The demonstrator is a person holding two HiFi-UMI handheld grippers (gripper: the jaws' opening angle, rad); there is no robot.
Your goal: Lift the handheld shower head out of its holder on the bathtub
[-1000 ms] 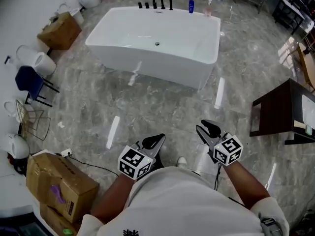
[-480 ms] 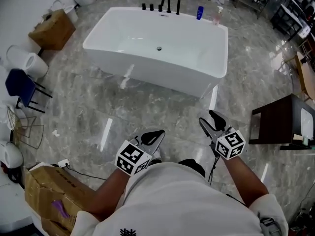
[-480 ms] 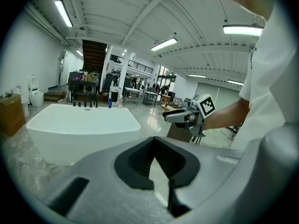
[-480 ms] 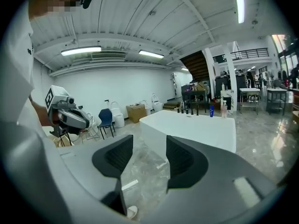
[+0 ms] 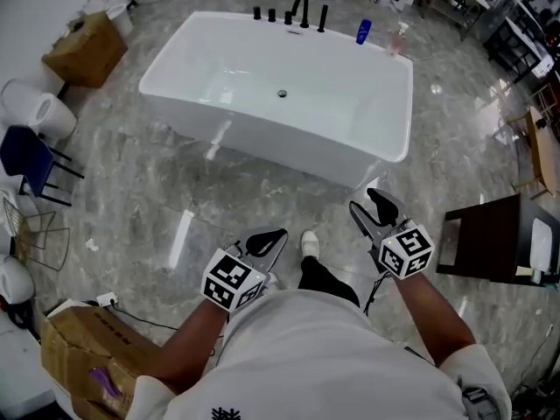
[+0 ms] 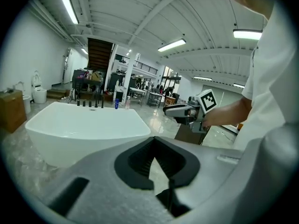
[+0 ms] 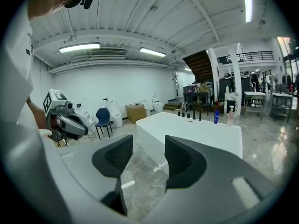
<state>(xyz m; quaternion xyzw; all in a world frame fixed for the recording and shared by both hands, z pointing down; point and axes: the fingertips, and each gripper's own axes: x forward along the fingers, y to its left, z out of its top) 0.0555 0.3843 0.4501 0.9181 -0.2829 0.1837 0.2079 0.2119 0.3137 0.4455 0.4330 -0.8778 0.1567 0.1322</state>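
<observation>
The white bathtub stands ahead on the marble floor. On its far rim are black knobs, an arched faucet and, just right of it, the slim black handheld shower head, upright in its holder; it also shows far off as the shower head and the shower head. Both grippers hang well short of the tub, over the floor. My left gripper has its fingertips touching and holds nothing. My right gripper has its jaws opening, with nothing between them.
A blue bottle and a clear soap dispenser stand on the rim right of the fixtures. A dark table is at the right. Cardboard boxes, a blue chair and toilets line the left.
The person has walked toward the tub, so it sits lower and larger in the head view. Both grippers came forward with the body. The right jaws have spread wider.
</observation>
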